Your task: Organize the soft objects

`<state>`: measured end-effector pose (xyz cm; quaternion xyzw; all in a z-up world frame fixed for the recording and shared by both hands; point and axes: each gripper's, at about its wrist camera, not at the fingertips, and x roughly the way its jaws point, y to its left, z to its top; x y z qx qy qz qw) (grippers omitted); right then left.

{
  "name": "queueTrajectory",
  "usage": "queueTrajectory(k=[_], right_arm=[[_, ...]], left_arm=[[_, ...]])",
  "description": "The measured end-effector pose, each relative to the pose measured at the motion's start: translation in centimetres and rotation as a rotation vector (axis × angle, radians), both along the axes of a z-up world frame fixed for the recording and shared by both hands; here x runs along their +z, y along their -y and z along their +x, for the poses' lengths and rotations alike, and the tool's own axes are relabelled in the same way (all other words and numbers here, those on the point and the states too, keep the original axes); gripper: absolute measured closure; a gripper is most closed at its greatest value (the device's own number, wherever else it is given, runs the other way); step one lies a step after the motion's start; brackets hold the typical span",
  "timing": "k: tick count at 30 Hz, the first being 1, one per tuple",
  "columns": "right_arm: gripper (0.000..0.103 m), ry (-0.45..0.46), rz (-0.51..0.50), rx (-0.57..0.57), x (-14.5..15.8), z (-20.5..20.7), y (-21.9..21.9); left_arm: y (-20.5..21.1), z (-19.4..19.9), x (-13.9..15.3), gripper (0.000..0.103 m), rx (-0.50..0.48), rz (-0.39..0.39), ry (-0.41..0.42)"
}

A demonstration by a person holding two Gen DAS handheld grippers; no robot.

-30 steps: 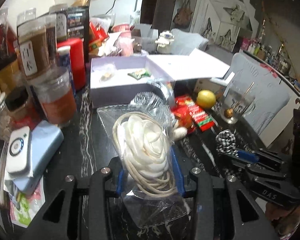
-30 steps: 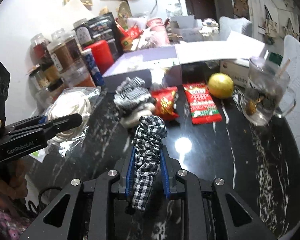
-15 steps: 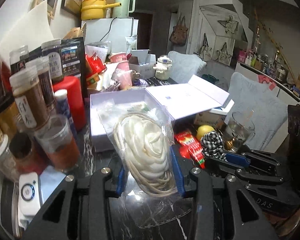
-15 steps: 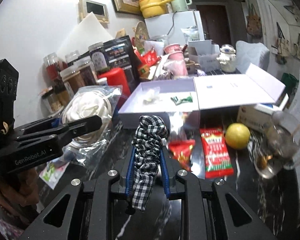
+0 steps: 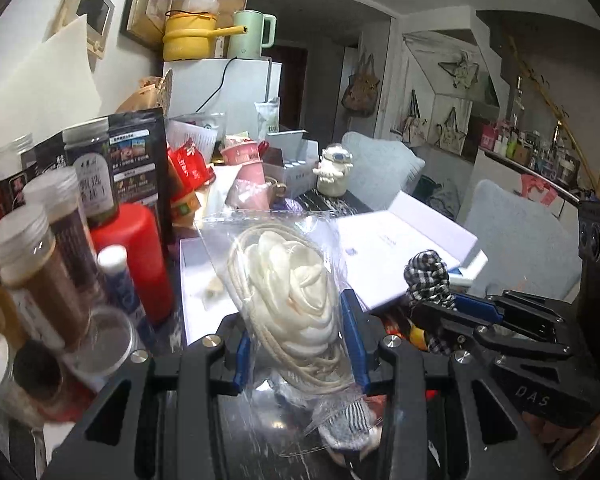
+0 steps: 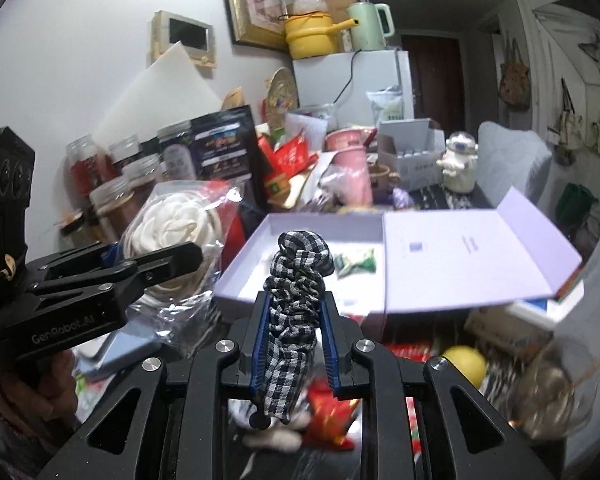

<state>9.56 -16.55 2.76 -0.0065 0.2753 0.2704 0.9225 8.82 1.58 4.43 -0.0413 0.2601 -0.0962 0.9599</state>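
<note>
Between the blue pads of the left tool (image 5: 300, 344) sits a clear plastic bag (image 5: 268, 232) with a cream fabric flower and coiled cord (image 5: 292, 292) inside, pinched at its lower half and held up off the bench; the bag's bottom edge crumples out of sight behind the tool's black frame, and the glare on the plastic makes the top edge hard to trace. Over on the right tool (image 6: 294, 340), the pads are pressed in on a black-and-white checked scrunchie (image 6: 298, 280), its bunched top standing clear above the fingertips and its tail hanging down in front of the frame. From the left wrist view that same right tool (image 5: 440, 312) shows side-on at the right, the scrunchie's top poking up; from the right wrist view the left tool (image 6: 156, 264) crosses in from the left with the bagged flower behind its fingers. Just beyond both tools lies an open lilac box (image 6: 240, 280), lid flapped out to the right, with a small green wrapped thing (image 6: 356, 264) on its floor, blurred. In the left view the bag covers much of the box. Jars with silver lids (image 5: 24, 248) and a red canister (image 5: 136, 256) crowd the left edge. Below the right tool, a lemon (image 6: 464, 364), a red packet (image 6: 332, 408) and a glass (image 6: 552, 392) smear into blur, partly hidden by the frame.
</note>
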Motion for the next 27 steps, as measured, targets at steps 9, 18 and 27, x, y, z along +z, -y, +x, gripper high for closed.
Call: queueTrajectory(k=[9, 18, 27], right_arm=[[0.079, 0.035, -0.035, -0.001, 1.8, 5.1, -0.9], [0.079, 0.062, -0.053, 0.001, 2.6, 9.9, -2.0], [0.079, 0.038, -0.057, -0.01, 2.2, 15.5, -2.8]], left_arm=[[-1.3, 4.2, 1.4, 0.064, 0.031, 0.014, 0.049], [-2.0, 9.0, 2.2, 0.064, 0.054, 0.001, 0.083], [-2.4, 14.0, 1.6, 0.064, 0.066, 0.024, 0.058]])
